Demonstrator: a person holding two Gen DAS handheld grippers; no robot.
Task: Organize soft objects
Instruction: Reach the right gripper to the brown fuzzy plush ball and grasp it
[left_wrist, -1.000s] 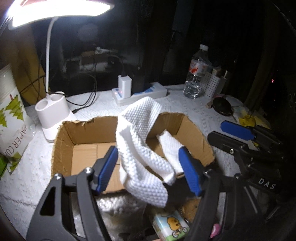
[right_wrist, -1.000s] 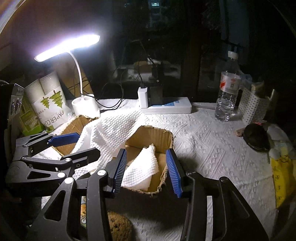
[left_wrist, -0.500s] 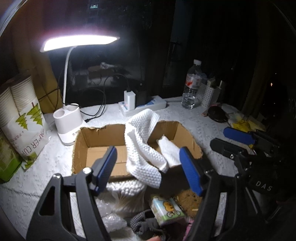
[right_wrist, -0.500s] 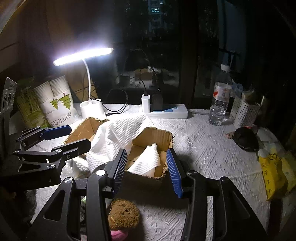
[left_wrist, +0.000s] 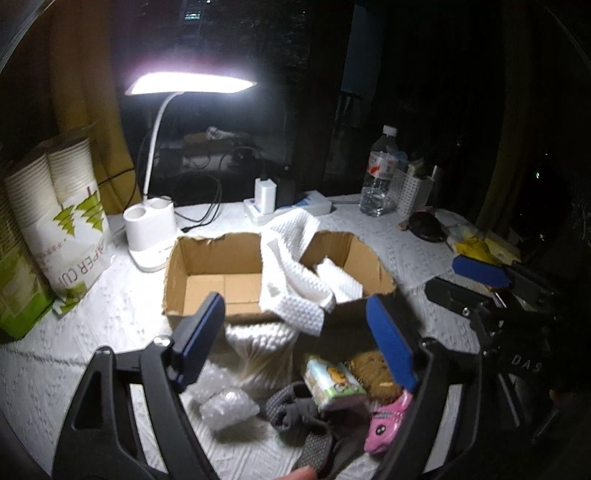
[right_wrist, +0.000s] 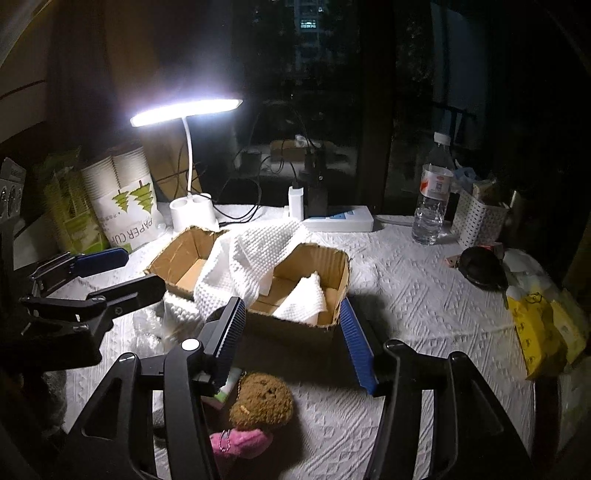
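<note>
A cardboard box (left_wrist: 207, 258) (right_wrist: 332, 258) stands mid-table. A white waffle towel (left_wrist: 291, 280) (right_wrist: 243, 262) drapes over its middle and front wall; a folded white cloth (left_wrist: 338, 277) (right_wrist: 303, 301) lies inside at the right. In front lie a brown plush (left_wrist: 375, 371) (right_wrist: 262, 400), a pink plush (left_wrist: 386, 424) (right_wrist: 236, 441), a tissue pack (left_wrist: 332, 384), grey fabric (left_wrist: 295, 413), a white knit cloth (left_wrist: 262, 350) and bubble wrap (left_wrist: 229, 408). My left gripper (left_wrist: 295, 339) (right_wrist: 107, 273) is open and empty above these. My right gripper (right_wrist: 295, 339) (left_wrist: 465, 280) is open and empty before the box.
A lit desk lamp (left_wrist: 151, 229) (right_wrist: 192, 214), paper cup sleeves (left_wrist: 55, 221) (right_wrist: 125, 206), a power strip (left_wrist: 288, 208) (right_wrist: 336, 219), a water bottle (left_wrist: 378, 181) (right_wrist: 432, 199), a white basket (right_wrist: 480, 221), a black item (right_wrist: 480, 271) and yellow packs (right_wrist: 539, 332) ring the table.
Both grippers have pulled back and up from the box. The left gripper has let go of the white towel, which now hangs over the box. The plush pile has come into view.
</note>
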